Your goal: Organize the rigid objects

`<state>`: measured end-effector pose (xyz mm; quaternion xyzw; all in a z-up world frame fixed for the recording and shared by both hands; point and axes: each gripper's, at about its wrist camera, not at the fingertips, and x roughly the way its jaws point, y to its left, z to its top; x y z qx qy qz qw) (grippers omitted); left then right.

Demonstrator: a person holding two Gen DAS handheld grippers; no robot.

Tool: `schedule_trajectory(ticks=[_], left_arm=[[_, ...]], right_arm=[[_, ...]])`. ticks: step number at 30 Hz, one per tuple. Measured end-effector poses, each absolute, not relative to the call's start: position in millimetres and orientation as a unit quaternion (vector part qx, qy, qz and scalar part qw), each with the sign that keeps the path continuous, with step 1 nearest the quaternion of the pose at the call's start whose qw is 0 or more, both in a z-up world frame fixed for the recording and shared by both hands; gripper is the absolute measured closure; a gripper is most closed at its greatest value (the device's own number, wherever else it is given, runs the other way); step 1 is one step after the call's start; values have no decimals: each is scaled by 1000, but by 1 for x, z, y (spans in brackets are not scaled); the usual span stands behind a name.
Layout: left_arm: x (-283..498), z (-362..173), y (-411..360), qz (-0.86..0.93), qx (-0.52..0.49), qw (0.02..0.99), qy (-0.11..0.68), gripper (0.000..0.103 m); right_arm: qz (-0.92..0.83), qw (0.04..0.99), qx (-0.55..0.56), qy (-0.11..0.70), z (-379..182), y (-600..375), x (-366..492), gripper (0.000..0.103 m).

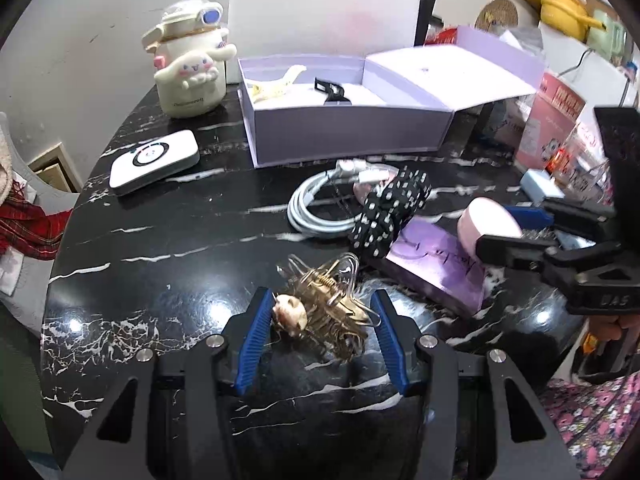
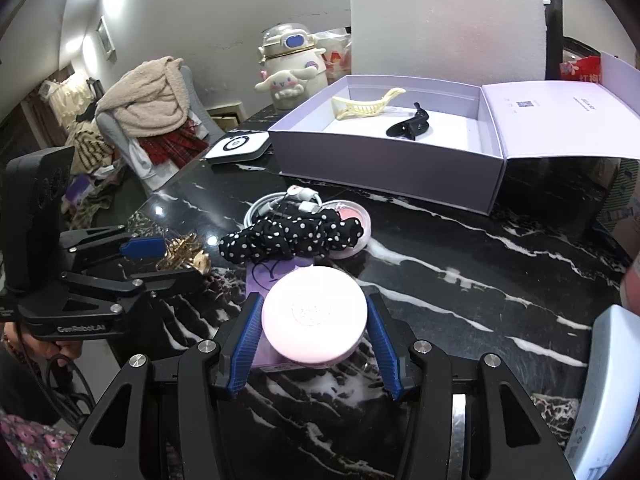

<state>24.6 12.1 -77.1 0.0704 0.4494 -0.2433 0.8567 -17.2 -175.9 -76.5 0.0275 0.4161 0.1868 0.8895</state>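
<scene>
In the left wrist view, the left gripper (image 1: 320, 320) is closed on a gold hair claw (image 1: 328, 304), its blue fingers (image 1: 256, 336) pressing on either side of it, low over the black marbled surface (image 1: 160, 248). Beyond lie a coiled white cable (image 1: 316, 208), a polka-dot scrunchie (image 1: 388, 212) and a purple booklet (image 1: 440, 268). At the far side stands an open lilac box (image 1: 348, 128) with a cream hair claw (image 1: 276, 84) and a black hair clip (image 1: 334, 90) inside. The right gripper (image 1: 516, 228) shows at the right, gripping a pink round compact (image 1: 488, 222).

In the right wrist view, the right gripper (image 2: 314, 324) clasps the pink round compact (image 2: 314, 312) between its fingers (image 2: 246, 344), above the purple booklet (image 2: 268, 276). The left gripper (image 2: 160, 258) is at the left, with the gold hair claw (image 2: 184, 254) in it. The lilac box (image 2: 380, 156) sits far right, just beyond the scrunchie (image 2: 288, 236).
</scene>
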Motion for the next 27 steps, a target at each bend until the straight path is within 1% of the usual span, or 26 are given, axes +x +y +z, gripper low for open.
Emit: schedule_trajectory(ticks=[2,8,12,18,27], left_arm=[[28,-84,10,-238,74,852,460,53],[31,-86,9,-247,75,857,446,52],[31,-88,0,-242,109,861,433,51],[32,-88,-1,-248,104,861,432,54],[26,-81,8,-248,72,859,442,54]], right_arm=[[185,889,27,417,-77,-177,-18,52],[178,888,31,422,-79,-180,-18,52],[176,887,35,425,-81,-183,-16,52],[173,887,38,426,-82,-186,-15,52],[179,888,37,421,-78,-185,-14,52]])
